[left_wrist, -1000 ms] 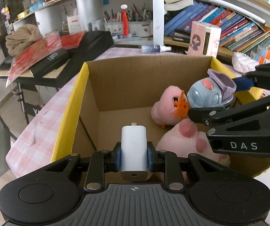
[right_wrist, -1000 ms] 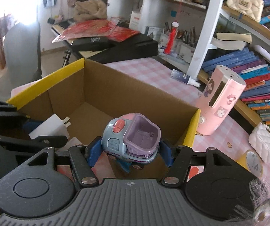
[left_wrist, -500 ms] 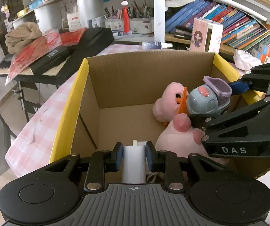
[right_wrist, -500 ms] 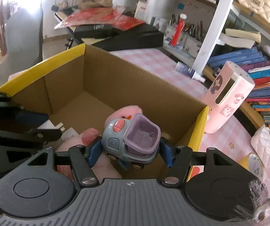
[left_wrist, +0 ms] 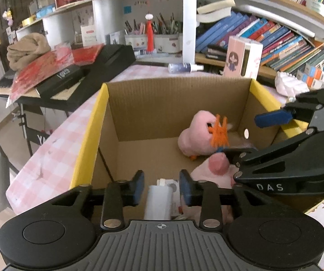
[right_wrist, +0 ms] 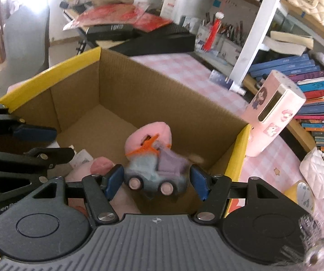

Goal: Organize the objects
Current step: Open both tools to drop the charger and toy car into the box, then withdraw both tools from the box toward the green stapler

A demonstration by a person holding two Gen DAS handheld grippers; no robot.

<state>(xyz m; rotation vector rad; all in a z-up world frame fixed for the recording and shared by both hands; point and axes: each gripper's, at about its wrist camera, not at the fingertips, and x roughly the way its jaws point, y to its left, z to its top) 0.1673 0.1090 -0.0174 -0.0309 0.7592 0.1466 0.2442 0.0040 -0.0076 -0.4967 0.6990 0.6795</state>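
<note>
Both grippers have let go since a second ago: the white charger (left_wrist: 158, 199) that sat pinched in the left gripper (left_wrist: 161, 187) now lies lower, loose between jaws that are opening, pads clear of its sides. The toy car (right_wrist: 156, 173), then clamped in the right gripper (right_wrist: 156, 181), is blurred and tipped wheels toward the camera, apparently dropping between jaws that are also opening, with a gap at each pad.

Each wrist view looks down into a cardboard box (left_wrist: 180, 103) with yellow top edges, standing on a pink checked surface (left_wrist: 55, 155). In the left view, a pink plush (left_wrist: 195, 139) with an orange crest lies toward 2 o'clock on the box floor, and a second pink plush (left_wrist: 216, 169) lies just right of the charger. In the right view the car is falling at 6 o'clock, just in front of the crested plush. A pink dispenser (right_wrist: 272, 115) stands outside the box at 3 o'clock, untouched.

The step in hand looks like releasing both items into the box. To do it well, let the jaws spread fully before moving either hand, so no pad drags the charger or car back out. Then lift straight up, clear of the yellow edges, keeping the two grippers from knocking together, since the right one reaches across in front of the left. The car may roll off the soft plush; check where it settles.
</note>
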